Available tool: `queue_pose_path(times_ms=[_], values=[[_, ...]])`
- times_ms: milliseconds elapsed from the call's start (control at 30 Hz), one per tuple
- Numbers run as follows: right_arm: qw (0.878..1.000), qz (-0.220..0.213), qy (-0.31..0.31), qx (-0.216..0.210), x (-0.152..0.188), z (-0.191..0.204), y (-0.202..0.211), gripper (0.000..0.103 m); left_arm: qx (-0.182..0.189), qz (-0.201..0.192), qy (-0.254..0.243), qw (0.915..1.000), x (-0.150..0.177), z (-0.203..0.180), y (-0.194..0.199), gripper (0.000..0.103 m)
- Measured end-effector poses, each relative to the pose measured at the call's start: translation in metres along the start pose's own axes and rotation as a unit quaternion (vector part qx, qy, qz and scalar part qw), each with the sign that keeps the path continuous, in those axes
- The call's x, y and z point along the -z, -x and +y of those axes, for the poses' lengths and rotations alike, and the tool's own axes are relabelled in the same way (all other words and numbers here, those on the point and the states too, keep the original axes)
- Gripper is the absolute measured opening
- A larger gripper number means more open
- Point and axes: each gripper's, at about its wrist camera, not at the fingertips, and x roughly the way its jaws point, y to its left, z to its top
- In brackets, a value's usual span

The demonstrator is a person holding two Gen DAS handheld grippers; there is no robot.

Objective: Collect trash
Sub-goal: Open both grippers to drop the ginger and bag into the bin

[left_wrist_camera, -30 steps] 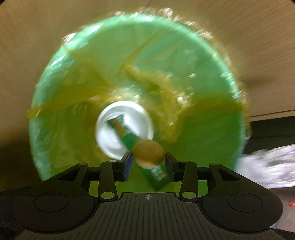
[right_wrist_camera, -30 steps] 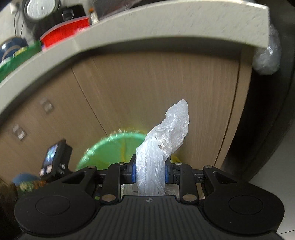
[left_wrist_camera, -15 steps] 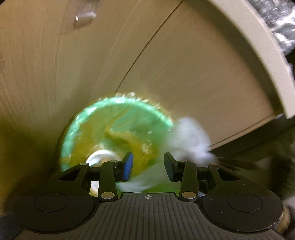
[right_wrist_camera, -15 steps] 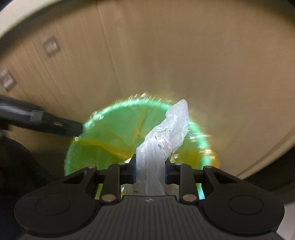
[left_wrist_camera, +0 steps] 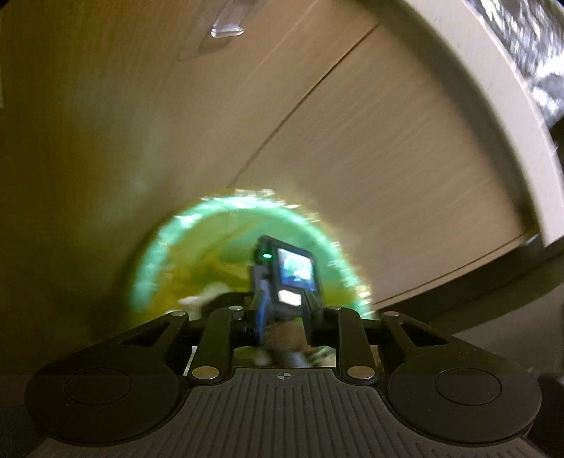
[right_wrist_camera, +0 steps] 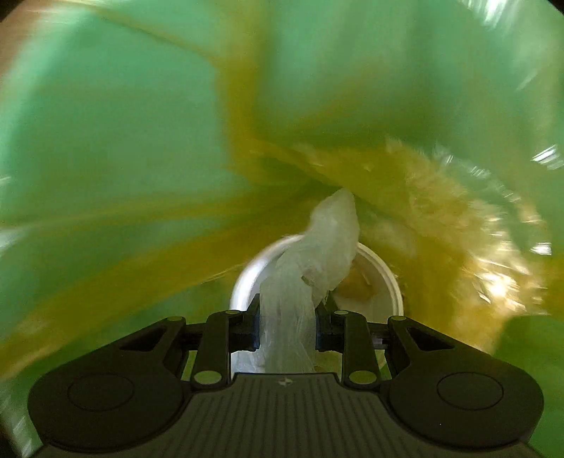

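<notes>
Dropped deep into the bin now, right gripper [right_wrist_camera: 287, 319], where a second back only cabinet front and a distant green rim showed; still clamped narrow on the crumpled clear plastic bag [right_wrist_camera: 310, 274], pads pressing both sides, twisted tip poking ahead. Straight beyond it, lying on the bottom, a white disposable cup [right_wrist_camera: 382, 282] with something yellowish inside, too blurred to name. All round, the green bin liner [right_wrist_camera: 105, 141], yellow folds streaking with the motion. Pointing almost straight down, right hand, well inside the mouth. Pulled up and back, meanwhile, left gripper [left_wrist_camera: 282, 326]: jaws just been closing to a narrow gap, nothing of its own between them, only a blurred scrap of bin contents behind the gap. Angled downward from above the green trash bin [left_wrist_camera: 165, 253], looking past its fingertips at the lit camera screen [left_wrist_camera: 294, 271] on the other tool, hanging over the bin mouth. Behind, the wood cabinet door [left_wrist_camera: 387, 158], a clear handle [left_wrist_camera: 227, 30] high up, the pale countertop edge [left_wrist_camera: 493, 88] sweeping over. Step in hand, by the look of it: dropping the bag. Next move calls for opening the right jaws while over the cup, letting the bag fall, then lifting straight out without snagging the liner.
</notes>
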Motion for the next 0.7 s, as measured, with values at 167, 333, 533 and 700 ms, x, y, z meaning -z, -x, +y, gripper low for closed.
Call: queue_pose_path(times_ms=[167,333,533,700], values=[[0.996,0.050,-0.071,-0.008,0.000,-0.034,-0.036,0.026,0.014,-0.002,-0.025,0.9996,0.004,0.000,0.011,0.024],[0.993,0.044,-0.101,-0.044,0.005,-0.039,-0.012,0.033,-0.006,0.007,-0.044,0.9990,0.005,-0.007,0.009,0.024],[0.997,-0.043,-0.037,-0.057,0.045,-0.015,0.085,0.065,-0.040,0.010,-0.076,0.9963,0.013,-0.019,0.004,0.024],[0.991,-0.135,-0.018,-0.013,0.086,-0.022,0.167,0.065,-0.037,0.002,-0.071,0.9968,0.017,-0.018,0.009,0.024]])
